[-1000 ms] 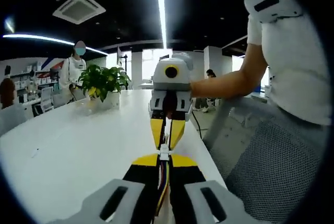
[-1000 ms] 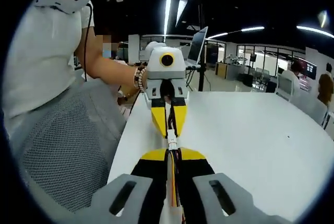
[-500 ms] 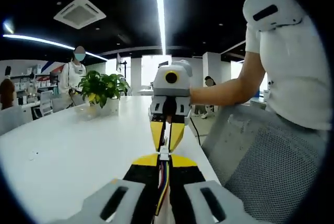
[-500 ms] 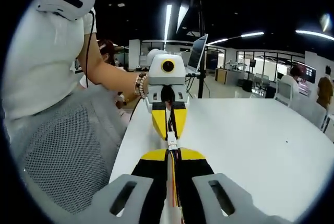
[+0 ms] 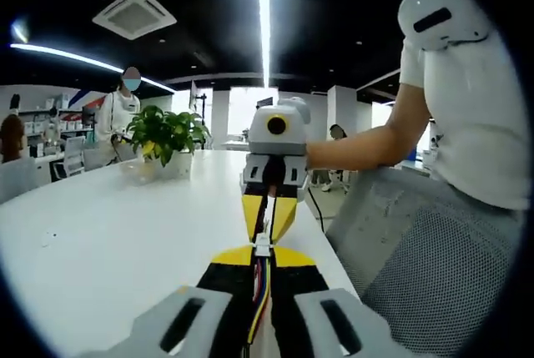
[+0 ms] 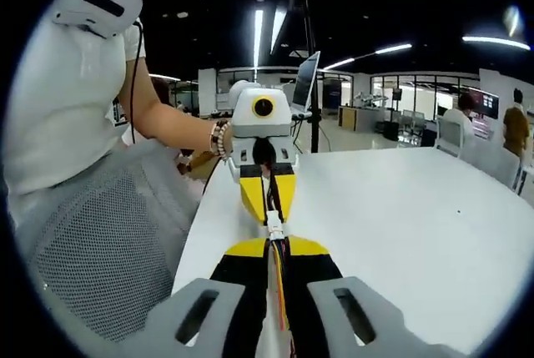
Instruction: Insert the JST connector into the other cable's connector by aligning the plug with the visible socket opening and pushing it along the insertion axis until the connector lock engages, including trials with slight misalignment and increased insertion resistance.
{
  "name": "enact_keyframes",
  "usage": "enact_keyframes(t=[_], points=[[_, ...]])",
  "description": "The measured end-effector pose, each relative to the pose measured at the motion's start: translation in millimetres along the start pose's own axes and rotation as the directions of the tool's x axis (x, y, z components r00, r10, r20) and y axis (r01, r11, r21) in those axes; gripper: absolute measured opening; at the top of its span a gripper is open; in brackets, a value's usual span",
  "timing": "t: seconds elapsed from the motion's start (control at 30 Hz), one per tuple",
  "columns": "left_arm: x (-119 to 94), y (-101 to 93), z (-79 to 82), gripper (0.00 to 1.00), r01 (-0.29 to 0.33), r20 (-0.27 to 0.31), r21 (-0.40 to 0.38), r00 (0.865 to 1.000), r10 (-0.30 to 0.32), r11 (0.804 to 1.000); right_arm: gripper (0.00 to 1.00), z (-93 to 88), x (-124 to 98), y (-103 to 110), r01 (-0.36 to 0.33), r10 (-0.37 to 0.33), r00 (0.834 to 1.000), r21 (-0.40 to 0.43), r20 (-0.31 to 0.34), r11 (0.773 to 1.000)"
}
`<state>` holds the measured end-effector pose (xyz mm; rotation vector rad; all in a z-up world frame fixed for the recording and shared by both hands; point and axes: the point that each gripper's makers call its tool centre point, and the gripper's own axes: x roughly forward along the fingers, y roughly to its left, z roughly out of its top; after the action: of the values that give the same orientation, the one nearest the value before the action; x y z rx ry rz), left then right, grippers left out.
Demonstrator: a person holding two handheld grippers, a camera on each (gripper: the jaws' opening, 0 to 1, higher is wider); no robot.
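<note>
Nose to nose: two grippers meet at a white JST connector

Up front in the left gripper view, the left gripper [image 5: 262, 251] rises from the bottom with its black-and-yellow jaws pressed together on a bundle of coloured wires [image 5: 262, 284]. At the jaw tips sits the small white JST connector [image 5: 263, 244], pinched between them. Directly opposite, the right gripper [image 5: 269, 218] points back toward the camera, its yellow jaws closed to a narrow wedge whose tip touches the same white connector; a thin cable [image 5: 269, 199] runs up between those jaws into the gripper body. A person's forearm [image 5: 359, 143] reaches to it from the right. Both grippers hang above the near edge of a white table [image 5: 117, 224]; a potted plant [image 5: 165, 133] stands farther back on it. A mesh chair [image 5: 434, 266] sits just beside the table.

Next, in the right gripper view, the right gripper [image 6: 275, 245] has its jaws clamped on red, yellow and dark wires [image 6: 277, 283], with the connector [image 6: 273, 224] at the tips. The left gripper [image 6: 269, 206] faces in, jaws closed, its tips meeting the connector. Whether plug and socket are fully seated I cannot tell; the white pieces read as one small block. A wrist with a beaded bracelet [image 6: 219, 137] holds the left gripper.
</note>
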<state>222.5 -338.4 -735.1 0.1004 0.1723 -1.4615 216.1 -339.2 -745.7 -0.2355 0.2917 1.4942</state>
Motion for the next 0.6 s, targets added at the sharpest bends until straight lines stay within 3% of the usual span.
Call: enact_keyframes(t=[0.17, 0.33, 0.6], points=[[4.5, 10.2, -8.9, 0.00, -0.004, -0.024, -0.001, 1.000, 0.004, 1.000, 0.03, -9.3, 0.8, -11.0, 0.029, -0.030, 0.999, 0.034, 0.012, 0.999], [10.4, 18.2, -19.6, 0.00, 0.010, -0.089, 0.024, 0.996, -0.008, 1.000, 0.03, -21.5, 4.8, -20.1, 0.023, -0.023, 1.000, 0.043, -0.013, 0.999], [26.8, 47.8, -31.3, 0.01, -0.016, -0.081, 0.005, 0.997, 0.016, 1.000, 0.04, -37.1, -2.3, -52.0, 0.073, -0.071, 0.997, 0.061, -0.030, 0.995]])
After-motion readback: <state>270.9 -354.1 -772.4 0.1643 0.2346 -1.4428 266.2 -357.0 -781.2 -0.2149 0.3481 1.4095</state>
